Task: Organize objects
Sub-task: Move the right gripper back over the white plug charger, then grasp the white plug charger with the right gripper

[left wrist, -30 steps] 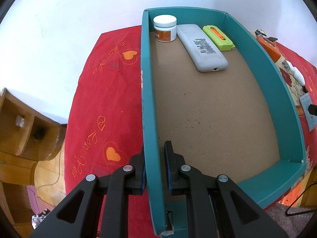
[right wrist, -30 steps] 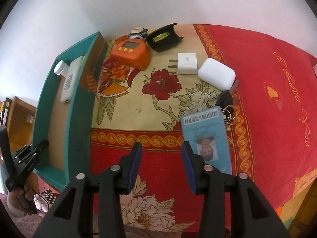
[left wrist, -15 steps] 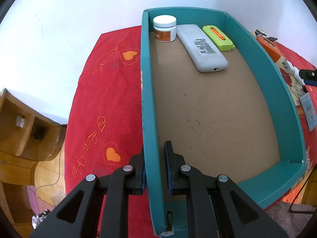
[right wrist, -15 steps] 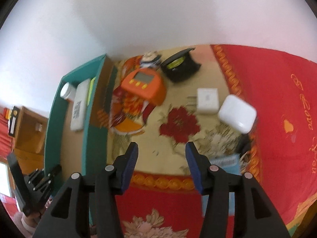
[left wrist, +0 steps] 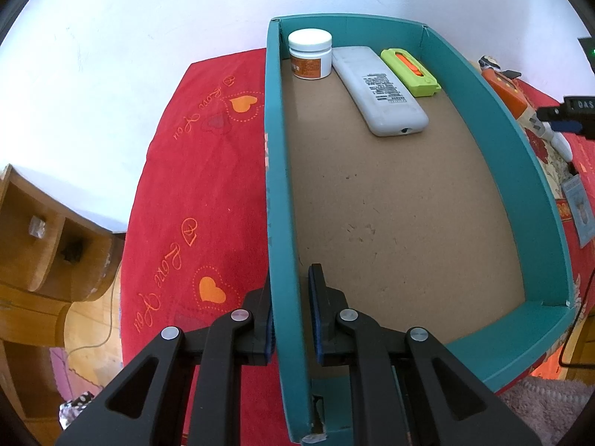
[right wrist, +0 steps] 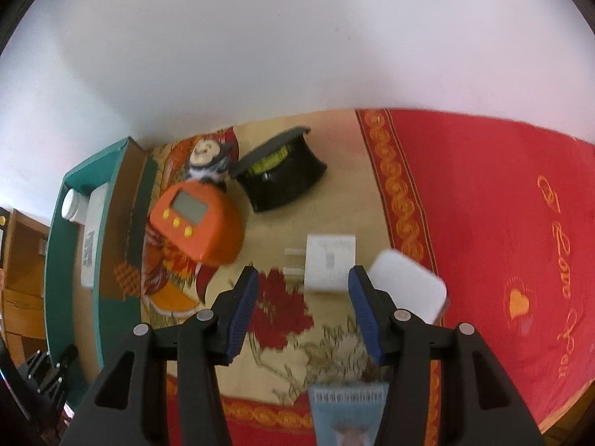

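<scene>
Since a second ago the left view is unchanged apart from the right tool's tip now poking in at 3 o'clock. The left hand-held gripper (left wrist: 290, 310) stays clenched on the near left wall of the teal tray (left wrist: 277, 186), one pad outside the wall, one inside. The tray has a brown cardboard floor and sits on a red cloth (left wrist: 193, 193) with orange hearts. Along its far wall, at 12 o'clock, stand a white-lidded jar (left wrist: 310, 54), a grey remote (left wrist: 379, 91) lying label up, and a lime-green cutter (left wrist: 411, 72) with an orange slider, the three side by side.

Over in the right view, the right hand-held gripper (right wrist: 303, 306) has travelled forward over the flowered cloth: the blue card (right wrist: 347, 407), earlier ahead of it, now lies at 6 o'clock between its arms. Its jaws are spread and hold nothing. A white plug adapter (right wrist: 329, 267) lies just ahead, close to the right pad, with a white case (right wrist: 409, 288) partly behind that pad at 3 o'clock. An orange timer (right wrist: 199, 225) sits at 10 o'clock, a small figurine (right wrist: 206, 160) beyond it, and a black holder (right wrist: 284, 182) at 12 o'clock. The tray runs along 9 o'clock.
</scene>
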A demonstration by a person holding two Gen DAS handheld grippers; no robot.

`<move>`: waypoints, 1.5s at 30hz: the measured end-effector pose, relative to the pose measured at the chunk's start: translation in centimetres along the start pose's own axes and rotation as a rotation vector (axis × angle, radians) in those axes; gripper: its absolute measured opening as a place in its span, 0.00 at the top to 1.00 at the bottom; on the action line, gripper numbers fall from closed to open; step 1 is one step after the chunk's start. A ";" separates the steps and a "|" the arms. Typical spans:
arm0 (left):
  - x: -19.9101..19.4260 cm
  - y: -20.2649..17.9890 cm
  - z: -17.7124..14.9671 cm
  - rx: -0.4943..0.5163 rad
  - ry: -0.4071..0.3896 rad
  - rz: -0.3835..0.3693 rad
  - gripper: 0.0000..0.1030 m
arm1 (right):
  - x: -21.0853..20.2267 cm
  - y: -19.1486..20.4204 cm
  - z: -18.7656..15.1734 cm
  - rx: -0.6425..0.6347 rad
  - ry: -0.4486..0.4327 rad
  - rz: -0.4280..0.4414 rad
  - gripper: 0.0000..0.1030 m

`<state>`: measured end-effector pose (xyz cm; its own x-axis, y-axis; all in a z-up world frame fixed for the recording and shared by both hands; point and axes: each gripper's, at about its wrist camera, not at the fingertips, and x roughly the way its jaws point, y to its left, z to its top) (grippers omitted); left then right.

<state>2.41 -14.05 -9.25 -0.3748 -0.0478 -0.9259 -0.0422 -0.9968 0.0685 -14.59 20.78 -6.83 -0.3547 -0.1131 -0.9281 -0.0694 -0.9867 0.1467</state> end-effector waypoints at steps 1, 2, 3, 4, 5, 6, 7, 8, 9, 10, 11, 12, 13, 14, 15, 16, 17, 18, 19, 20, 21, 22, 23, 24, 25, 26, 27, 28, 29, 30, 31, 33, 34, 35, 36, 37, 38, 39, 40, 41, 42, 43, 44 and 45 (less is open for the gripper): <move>0.1 -0.2 0.2 0.001 0.001 0.002 0.86 | 0.2 0.1 0.3 -0.014 0.000 -0.004 0.51; 0.1 -0.2 0.2 0.000 0.001 0.003 0.86 | 0.3 0.3 0.6 -0.035 0.001 -0.014 0.51; 0.2 -0.2 0.3 -0.002 0.002 0.003 0.86 | 0.5 0.6 0.8 -0.062 0.005 -0.036 0.51; 0.2 -0.4 0.5 -0.003 0.002 0.003 0.86 | 0.6 0.8 0.9 -0.084 0.007 -0.051 0.51; 0.1 -0.5 0.5 -0.004 0.002 0.003 0.86 | 0.7 0.9 1.0 -0.105 0.010 -0.064 0.51; 0.0 -0.6 0.5 -0.005 0.002 0.004 0.86 | 0.8 1.1 1.1 -0.126 0.014 -0.075 0.51; 0.0 -0.6 0.5 -0.005 0.002 0.004 0.86 | 1.0 1.2 1.1 -0.139 0.024 -0.082 0.51; 0.0 -0.7 0.5 -0.007 0.002 0.004 0.86 | 1.1 1.4 1.1 -0.158 0.020 -0.091 0.51; 0.0 -0.7 0.5 -0.007 0.002 0.005 0.86 | 1.1 1.5 1.2 -0.171 0.021 -0.093 0.51; 0.0 -0.7 0.6 -0.008 0.002 0.006 0.86 | 1.2 1.6 1.2 -0.183 0.019 -0.096 0.51; 0.0 -0.7 0.6 -0.009 0.002 0.006 0.86 | 1.3 1.8 1.3 -0.193 0.018 -0.098 0.51; 0.1 -0.7 0.7 -0.009 0.002 0.007 0.86 | 1.3 1.9 1.4 -0.203 0.017 -0.096 0.51; 0.1 -0.7 0.7 -0.009 0.002 0.007 0.86 | 1.4 1.9 1.5 -0.211 0.015 -0.092 0.51; 0.2 -0.8 0.7 -0.009 0.002 0.008 0.86 | 1.4 2.0 1.6 -0.220 0.011 -0.086 0.51; 0.2 -0.8 0.7 -0.009 0.002 0.008 0.86 | 1.4 2.0 1.6 -0.226 0.009 -0.086 0.51; 0.2 -0.8 0.7 -0.009 0.002 0.008 0.86 | 1.5 2.0 1.7 -0.232 0.007 -0.091 0.51; 0.2 -0.8 0.7 -0.008 0.001 0.009 0.86 | 1.5 2.0 1.7 -0.239 0.006 -0.098 0.51; 0.1 -0.8 0.7 -0.007 0.000 0.010 0.86 | 1.6 2.0 1.8 -0.242 0.006 -0.111 0.51; 0.1 -0.9 0.7 -0.007 0.000 0.010 0.86 | 1.6 1.8 1.7 -0.241 0.007 -0.117 0.51; 0.1 -0.9 0.6 -0.008 0.000 0.010 0.86 | 1.7 1.6 1.7 -0.237 0.009 -0.113 0.51; 0.1 -0.8 0.6 -0.009 0.000 0.010 0.86 | 1.7 1.3 1.6 -0.226 0.012 -0.100 0.51; 0.1 -0.9 0.6 -0.009 0.000 0.010 0.86 | 1.8 1.2 1.6 -0.221 0.017 -0.095 0.51; 0.0 -0.9 0.6 -0.010 0.001 0.011 0.86 | 1.9 1.0 1.5 -0.218 0.025 -0.091 0.51; 0.0 -1.0 0.6 -0.010 0.001 0.012 0.86 | 2.0 0.9 1.4 -0.217 0.030 -0.084 0.51; 0.0 -1.0 0.6 -0.010 0.001 0.013 0.86 | 2.1 0.9 1.4 -0.217 0.034 -0.080 0.51; 0.0 -1.0 0.6 -0.011 0.001 0.012 0.86 | 2.2 0.9 1.3 -0.219 0.039 -0.078 0.51; 0.0 -1.0 0.6 -0.011 0.001 0.012 0.86 | 2.3 1.0 1.3 -0.220 0.044 -0.075 0.51; 0.1 -0.9 0.7 -0.011 0.001 0.012 0.86 | 2.4 1.0 1.2 -0.218 0.049 -0.071 0.51; 0.1 -1.0 0.7 -0.011 0.001 0.012 0.86 | 2.5 1.0 1.2 -0.215 0.055 -0.066 0.51; 0.1 -1.0 0.7 -0.010 0.001 0.012 0.86 | 2.6 1.0 1.1 -0.210 0.061 -0.051 0.51; 0.1 -1.0 0.7 -0.010 0.001 0.012 0.86 | 2.5 1.0 1.0 -0.204 0.064 -0.038 0.51; 0.1 -1.0 0.7 -0.011 0.001 0.011 0.86 | 2.3 1.4 0.6 -0.207 0.064 -0.007 0.51; 0.1 -0.9 0.7 -0.013 0.002 0.010 0.86 | 2.2 1.6 0.4 -0.214 0.061 0.002 0.51; 0.1 -0.9 0.7 -0.014 0.002 0.009 0.86 | 2.1 1.8 0.3 -0.221 0.060 0.004 0.51; 0.1 -0.9 0.7 -0.015 0.002 0.009 0.86 | 2.1 2.0 0.1 -0.226 0.059 -0.002 0.51; 0.1 -0.9 0.7 -0.015 0.002 0.009 0.86 | 2.2 2.0 0.1 -0.223 0.060 -0.006 0.51; 0.1 -0.9 0.7 -0.015 0.002 0.009 0.86 | 2.3 2.0 0.2 -0.212 0.060 -0.008 0.51; 0.1 -0.8 0.7 -0.014 0.002 0.009 0.86 | 2.3 1.8 0.3 -0.194 0.060 -0.004 0.51; 0.1 -0.9 0.7 -0.015 0.002 0.009 0.86 | 2.4 1.6 0.4 -0.172 0.057 0.001 0.51; 0.1 -0.9 0.7 -0.015 0.002 0.009 0.86 | 2.4 1.5 0.5 -0.156 0.055 0.006 0.51; 0.1 -0.9 0.7 -0.015 0.002 0.010 0.86 | 2.4 1.4 0.6 -0.141 0.052 0.011 0.51; 0.1 -0.9 0.7 -0.014 0.002 0.010 0.86 | 2.5 1.4 0.7 -0.131 0.052 0.011 0.51; 0.1 -0.9 0.7 -0.014 0.001 0.010 0.86 | 2.6 1.4 0.8 -0.127 0.051 0.008 0.51; 0.1 -0.8 0.7 -0.014 0.001 0.010 0.86 | 2.6 1.5 0.8 -0.129 0.047 0.002 0.51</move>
<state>1.73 -13.18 -9.11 -0.3741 -0.0577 -0.9256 -0.0257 -0.9970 0.0726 -16.37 19.13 -8.75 -0.3102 -0.1173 -0.9434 0.0524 -0.9930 0.1063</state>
